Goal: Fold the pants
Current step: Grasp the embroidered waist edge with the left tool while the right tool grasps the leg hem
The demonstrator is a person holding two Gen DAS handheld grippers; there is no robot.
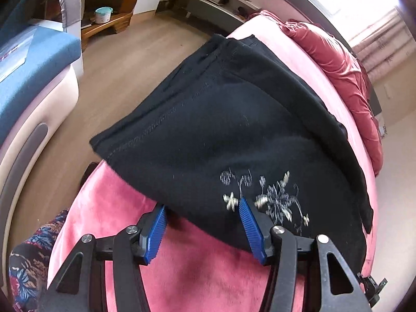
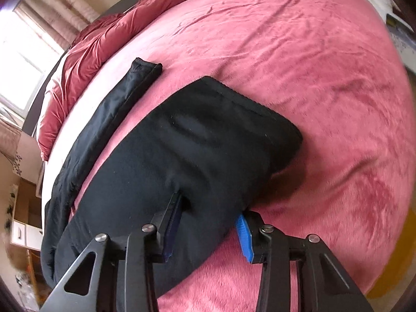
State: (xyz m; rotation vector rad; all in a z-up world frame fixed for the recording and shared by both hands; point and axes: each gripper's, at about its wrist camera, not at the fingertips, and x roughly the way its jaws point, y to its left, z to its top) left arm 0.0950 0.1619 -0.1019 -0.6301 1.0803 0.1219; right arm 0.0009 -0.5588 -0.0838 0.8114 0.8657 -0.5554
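Black pants [image 1: 208,130] with a pale embroidered flower [image 1: 278,197] lie on the pink bed [image 1: 197,267]. In the left wrist view my left gripper [image 1: 202,205] is open, its blue fingers [image 1: 156,231] astride the near edge of the cloth by the flower. In the right wrist view the pants [image 2: 197,150] lie partly folded, one end raised toward me, a leg [image 2: 124,98] stretching away at the left. My right gripper [image 2: 210,210] is open, with the cloth's near edge between its fingers [image 2: 244,236].
A red duvet [image 2: 109,36] is bunched along the bed's far side by the window. A blue and white seat [image 1: 31,83] stands on the wooden floor [image 1: 117,78] left of the bed. A patterned cloth [image 1: 31,254] hangs at the bed's near left corner.
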